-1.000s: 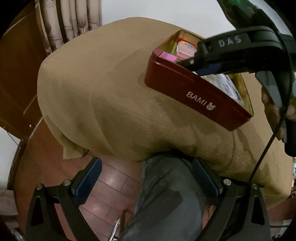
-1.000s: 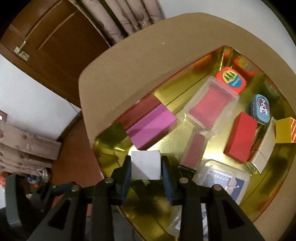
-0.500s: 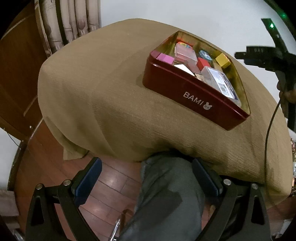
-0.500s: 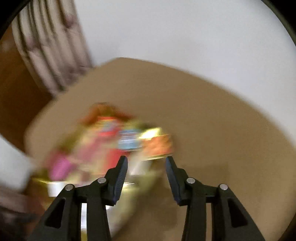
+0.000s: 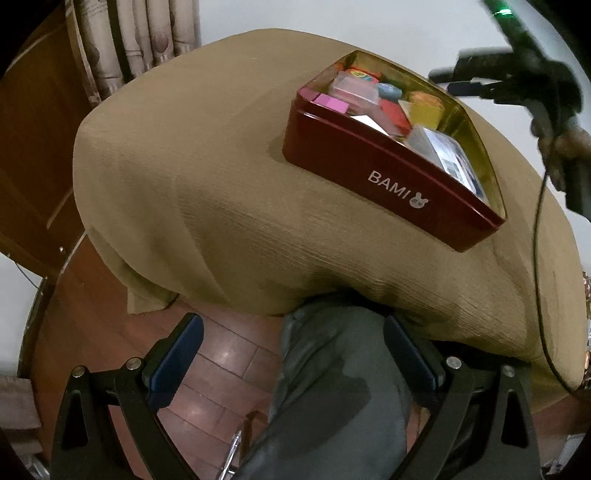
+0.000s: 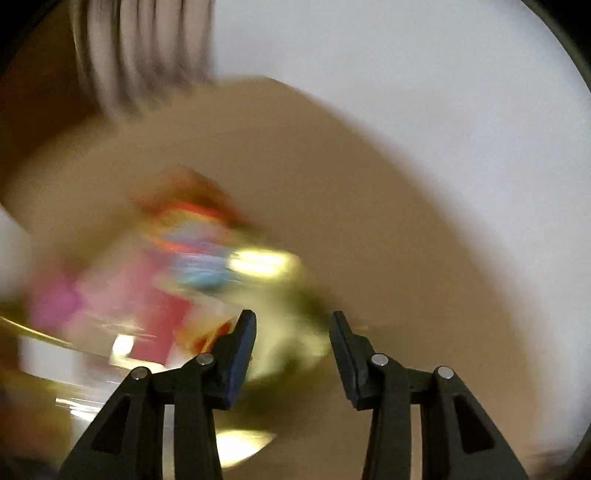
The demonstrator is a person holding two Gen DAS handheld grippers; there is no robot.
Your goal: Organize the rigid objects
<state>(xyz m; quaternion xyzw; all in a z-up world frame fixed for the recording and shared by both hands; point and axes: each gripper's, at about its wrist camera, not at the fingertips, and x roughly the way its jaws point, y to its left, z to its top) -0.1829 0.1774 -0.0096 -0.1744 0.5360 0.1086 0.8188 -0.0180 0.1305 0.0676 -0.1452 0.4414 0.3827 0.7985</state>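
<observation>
A dark red tin box (image 5: 388, 173) marked BAMI stands on the tan-clothed table (image 5: 207, 177). It holds several small blocks and cases: a pink block (image 5: 330, 103), a white block (image 5: 365, 120), a yellow block (image 5: 426, 109), clear plastic cases. My left gripper (image 5: 293, 354) is open and empty, low in front of the table over a trousered knee. My right gripper (image 6: 291, 343) is open and empty, above the table just right of the box; it shows in the left wrist view (image 5: 517, 77). The right wrist view is blurred; the box (image 6: 166, 295) is a smear at left.
A wooden door (image 5: 33, 122) and curtains (image 5: 136, 40) stand behind the table at left. A white wall (image 5: 332, 18) is behind. Wood floor (image 5: 229, 358) lies below the table edge. A black cable (image 5: 539, 258) hangs over the table's right side.
My right gripper let go of the white block, which now lies in the box, and swung out to the right. My left gripper has not moved.
</observation>
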